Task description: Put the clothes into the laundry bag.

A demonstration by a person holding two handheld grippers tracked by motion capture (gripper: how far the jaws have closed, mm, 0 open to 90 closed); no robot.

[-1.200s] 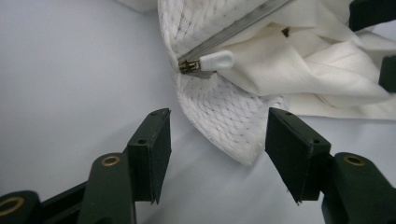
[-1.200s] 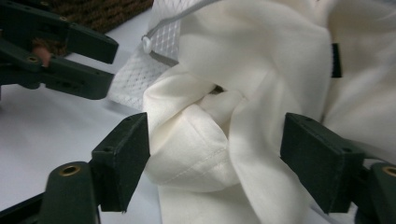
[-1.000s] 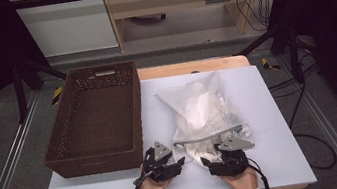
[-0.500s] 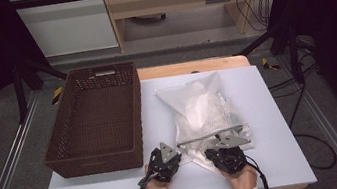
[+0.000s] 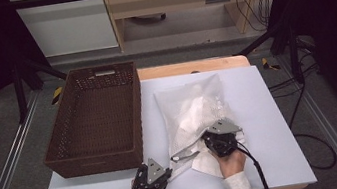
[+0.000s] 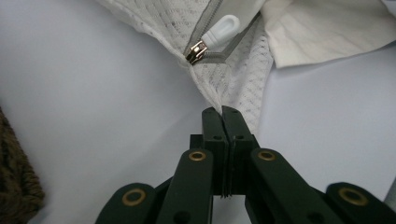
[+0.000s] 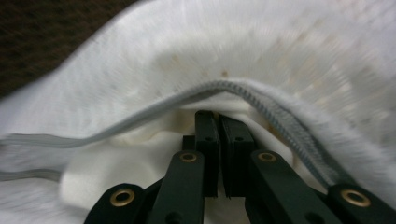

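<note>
A white mesh zip bag (image 5: 194, 108) with white cloth inside lies on the white table (image 5: 270, 109). My left gripper (image 5: 169, 170) is at the near edge, shut on the bag's near corner (image 6: 233, 88). Just beyond its tips are the open zipper and its white pull (image 6: 219, 32). My right gripper (image 5: 206, 140) sits on the bag's near end. In the right gripper view its jaws (image 7: 217, 116) are shut on white fabric inside the opening, under the grey zipper edge (image 7: 261, 95). That view is blurred.
An empty brown wicker basket (image 5: 94, 115) stands left of the bag, almost touching it. A wooden strip (image 5: 192, 66) runs along the table's far edge. Dark stands and cables surround the table on the floor.
The two grippers have drawn apart: the left one slid toward the near left, the right one moved farther onto the bag. The zipper line between them has stretched out.
</note>
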